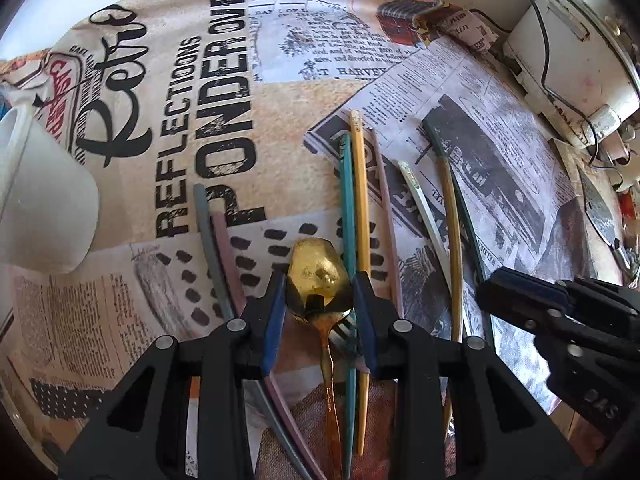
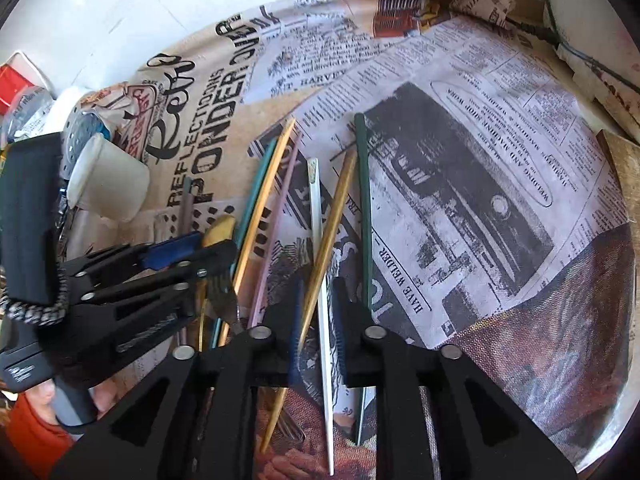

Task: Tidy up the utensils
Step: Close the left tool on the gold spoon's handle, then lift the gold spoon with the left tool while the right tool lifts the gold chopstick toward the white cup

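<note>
A gold spoon [image 1: 318,272] lies bowl-up on the printed cloth. My left gripper [image 1: 319,294] is open, its blue-padded fingers on either side of the spoon's bowl. It also shows in the right wrist view [image 2: 192,250]. Coloured chopsticks lie in a loose row: grey [image 1: 208,236], pink [image 1: 228,256], teal [image 1: 347,208], yellow [image 1: 360,200], white [image 1: 424,208] and dark green [image 1: 460,184]. My right gripper [image 2: 318,304] is open over a tan chopstick [image 2: 332,224] and the white chopstick [image 2: 318,232]. A fork [image 2: 222,300] lies under the left gripper.
A white cup [image 1: 40,192] lies on its side at the left, also in the right wrist view [image 2: 108,178]. A white appliance with a black cable [image 1: 568,68] stands at the back right. Clutter [image 2: 24,100] sits at the far left.
</note>
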